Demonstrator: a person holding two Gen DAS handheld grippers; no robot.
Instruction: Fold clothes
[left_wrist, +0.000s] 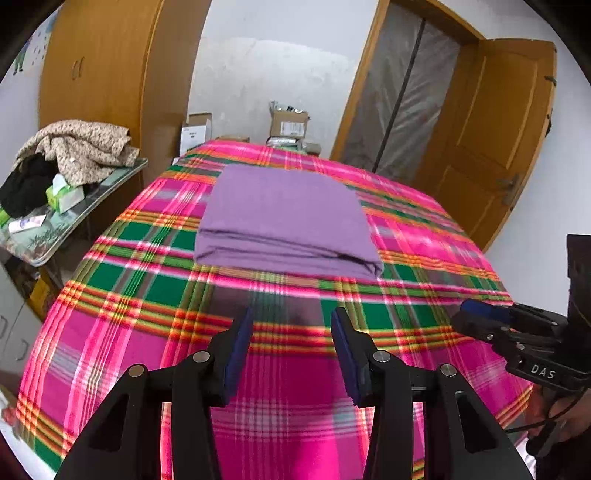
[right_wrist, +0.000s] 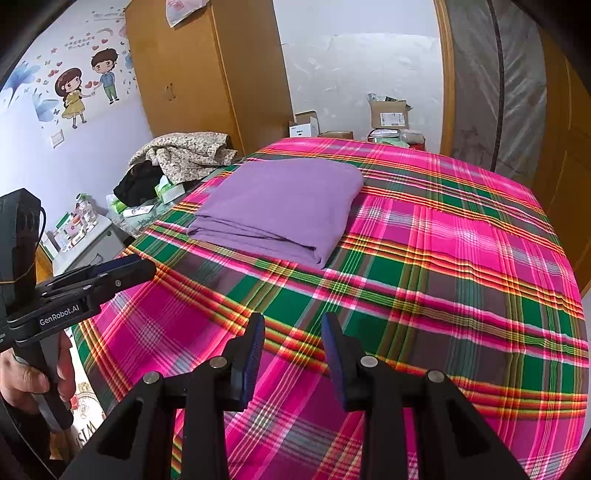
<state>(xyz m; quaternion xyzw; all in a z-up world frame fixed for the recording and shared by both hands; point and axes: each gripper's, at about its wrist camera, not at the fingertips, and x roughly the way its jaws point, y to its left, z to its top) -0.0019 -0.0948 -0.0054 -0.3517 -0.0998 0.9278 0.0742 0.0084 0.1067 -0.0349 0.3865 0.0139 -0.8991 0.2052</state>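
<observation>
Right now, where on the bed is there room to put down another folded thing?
Free: the plaid bedspread to the right of the folded purple cloth, and the strip between it and both grippers. Crowded: the side table on the left, piled with clothes.

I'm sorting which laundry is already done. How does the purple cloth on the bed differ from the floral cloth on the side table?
The purple cloth is folded into a flat, neat rectangle with stacked layers at its near edge; the floral cloth is a crumpled, unfolded heap. The purple one is plain; the floral one is beige with a small speckled print. The purple one lies alone on the plaid bedcover; the floral one is piled against a black garment.
</observation>
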